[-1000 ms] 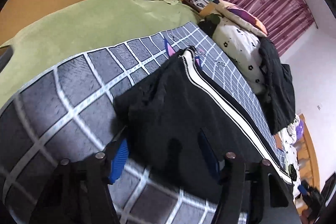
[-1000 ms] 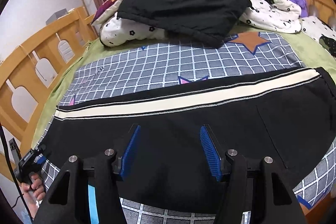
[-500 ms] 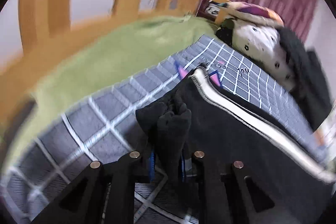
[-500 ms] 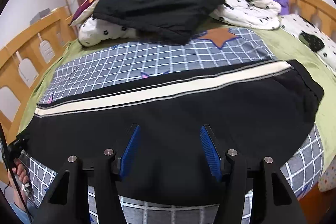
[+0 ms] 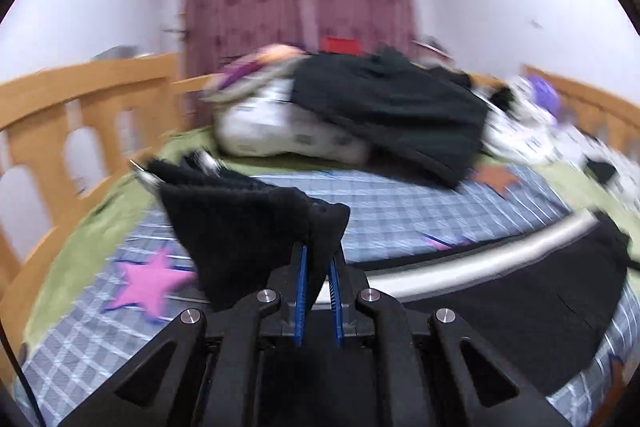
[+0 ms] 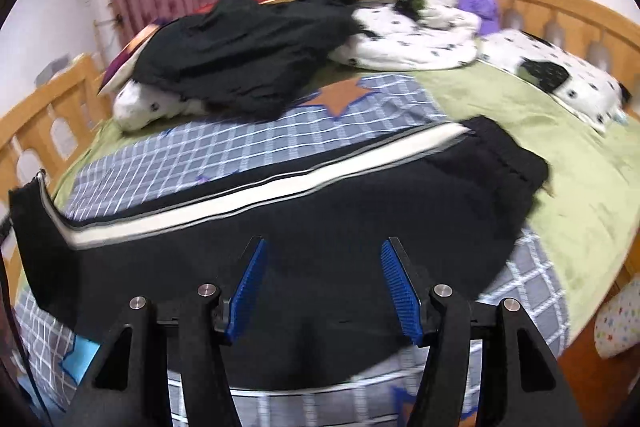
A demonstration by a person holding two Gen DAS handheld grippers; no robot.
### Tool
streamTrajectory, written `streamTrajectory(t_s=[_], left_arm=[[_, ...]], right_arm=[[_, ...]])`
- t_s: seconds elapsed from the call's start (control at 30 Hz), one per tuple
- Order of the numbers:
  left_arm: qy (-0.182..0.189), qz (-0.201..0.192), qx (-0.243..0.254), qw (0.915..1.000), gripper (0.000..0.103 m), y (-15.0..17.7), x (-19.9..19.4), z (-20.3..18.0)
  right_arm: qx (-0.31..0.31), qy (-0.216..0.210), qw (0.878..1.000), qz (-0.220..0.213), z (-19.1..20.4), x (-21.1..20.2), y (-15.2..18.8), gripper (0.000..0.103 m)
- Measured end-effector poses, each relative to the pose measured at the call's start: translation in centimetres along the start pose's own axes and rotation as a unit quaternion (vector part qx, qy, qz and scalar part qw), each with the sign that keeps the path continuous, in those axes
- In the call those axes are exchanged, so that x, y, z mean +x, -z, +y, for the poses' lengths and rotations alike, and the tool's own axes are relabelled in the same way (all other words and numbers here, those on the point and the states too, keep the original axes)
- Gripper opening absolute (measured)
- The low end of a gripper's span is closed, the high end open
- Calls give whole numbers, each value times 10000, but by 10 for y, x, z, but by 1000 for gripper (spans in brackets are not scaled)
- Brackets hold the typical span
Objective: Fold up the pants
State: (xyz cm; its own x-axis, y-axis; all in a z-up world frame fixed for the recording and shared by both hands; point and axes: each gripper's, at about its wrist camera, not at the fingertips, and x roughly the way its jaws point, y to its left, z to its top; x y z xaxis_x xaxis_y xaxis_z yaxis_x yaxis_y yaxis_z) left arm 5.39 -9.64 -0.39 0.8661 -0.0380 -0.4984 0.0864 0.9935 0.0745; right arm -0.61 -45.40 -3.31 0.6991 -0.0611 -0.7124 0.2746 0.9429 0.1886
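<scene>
One pair of black pants is lying across mid-frame, its lifted end pinched in the closed left gripper, while the right gripper is hovering agape above it.

No lettering, label, brand mark or number can be read in either wrist view; motion blur smears the fabrics and the room behind them.
</scene>
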Motion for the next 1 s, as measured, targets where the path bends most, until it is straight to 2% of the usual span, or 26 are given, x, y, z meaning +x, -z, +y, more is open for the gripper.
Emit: streamTrajectory(t_s=[0.1,0.17,0.23,0.3,0.33,0.37,0.4,0.47,0.53,0.57,0.63,0.7,0.73,0.8,0.87,0.93,1.0], left_arm=[[456,255,423,9977,10,23,8,-65],[880,489,654,9928,10,45,9,-104],[1427,829,943,9818,10,71,11,-143],[1756,1121,1251,9700,10,92,10,-173],[1667,1151,1420,9689,10,103,6,-187],[1411,1047,1597,9714,10,110,2,-195],[1362,974,1677,9715,10,113,-1,-197],[1585,1172,1489,9690,15,108,-1,-186],[2016,1524,1118,9611,40,97,-3,-166],[2093,1565,952,9605,46,92,-7,-153],[2090,1362,731,9656,62,88,-20,-126],[1953,1087,664,9724,70,84,-36,-96],[1760,990,679,9770,75,83,-41,-81],[1179,884,775,9860,75,85,-46,-50],[882,1028,828,9873,76,88,-41,-28],[766,1300,778,9855,76,97,-36,-5],[716,1430,516,9858,76,111,-35,17]], right_arm=[[516,52,9986,-99,-38,-7,0,59],[815,69,9965,-150,-59,-10,1,59],[1062,51,9943,-106,-76,-10,3,59],[1199,-9,9928,-11,-82,-7,4,59],[1236,-59,9923,18,-84,-6,4,59],[1238,-104,9922,28,-84,-6,4,59],[1196,-122,9927,12,-82,-6,3,59],[1007,-102,9948,-73,-75,-9,2,59],[858,-163,9961,-154,-69,-11,1,59],[791,-194,9965,-168,-65,-11,1,59],[690,-263,9972,-124,-58,-8,1,60],[618,-375,9974,-2,-50,-2,0,60],[577,-477,9972,84,-44,2,1,60],[448,-732,9960,244,-30,7,2,60],[247,-1014,9938,386,-9,11,5,60],[17,-1195,9914,539,12,16,9,60],[-156,-1373,9872,796,34,26,15,59]])
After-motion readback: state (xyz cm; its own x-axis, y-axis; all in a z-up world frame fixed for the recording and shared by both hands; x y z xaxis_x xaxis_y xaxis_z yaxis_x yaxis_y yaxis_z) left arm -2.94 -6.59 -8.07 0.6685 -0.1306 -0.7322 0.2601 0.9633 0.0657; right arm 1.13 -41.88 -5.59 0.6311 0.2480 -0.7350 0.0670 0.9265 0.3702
